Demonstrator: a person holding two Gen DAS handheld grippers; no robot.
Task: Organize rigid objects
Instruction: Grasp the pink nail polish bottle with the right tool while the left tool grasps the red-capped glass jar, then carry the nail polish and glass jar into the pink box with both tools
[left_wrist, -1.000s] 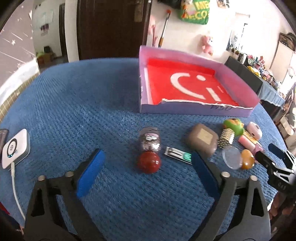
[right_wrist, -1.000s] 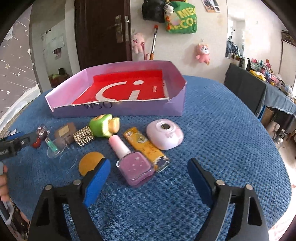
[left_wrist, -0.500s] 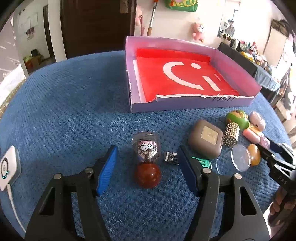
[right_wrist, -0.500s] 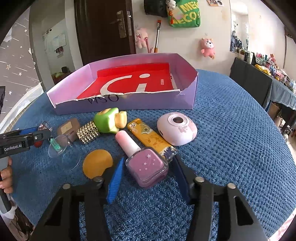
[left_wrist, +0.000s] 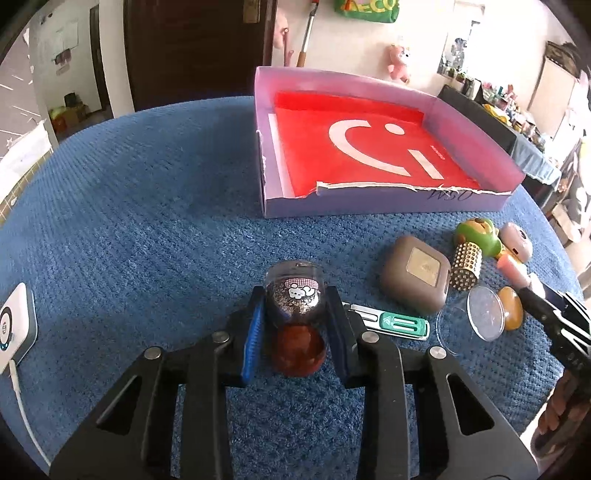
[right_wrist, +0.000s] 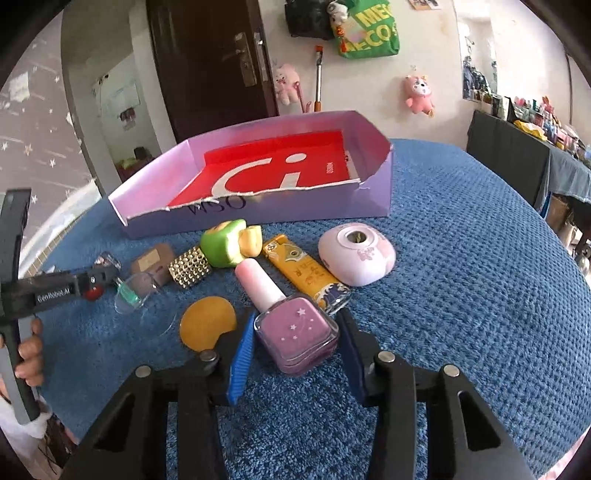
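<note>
Grippers at a blue textured tablecloth (left_wrist: 140, 192) on which small rigid objects lie before a shallow lilac cardboard tray (left_wrist: 369, 206) with a red floor. Left gripper (left_wrist: 295, 325): its blue-padded fingers (left_wrist: 253, 332) are drawn in against both sides of a small clear jar with a red-brown cap (left_wrist: 297, 317), which lies on its side on the cloth, cap toward the camera; the pads appear to touch the jar, and the jar is not lifted. Just to the right of the jar lies a nail clipper with a green insert (left_wrist: 391, 323), then a brown rounded-square case (left_wrist: 415, 275), a gold studded cylinder (left_wrist: 466, 266), a green toy (left_wrist: 478, 234) and a clear round lid (left_wrist: 485, 312) partly over an amber disc (left_wrist: 511, 314). A white device with a cable (left_wrist: 14, 325) sits at the far left edge. Right gripper (right_wrist: 293, 347): its fingers (right_wrist: 240, 354) are narrowed around the square base of a lilac nail polish bottle (right_wrist: 291, 328) lying on the cloth, pink cap pointing away; small gaps seem to remain on both sides, so contact cannot be confirmed. Touching the bottle on its right is a yellow lighter (right_wrist: 306, 273), beside a pink-and-white oval case (right_wrist: 356, 254). The tray's red floor holds none of these objects. The hand (right_wrist: 31, 350) gripping the left tool shows at the left edge of the right wrist view.
</note>
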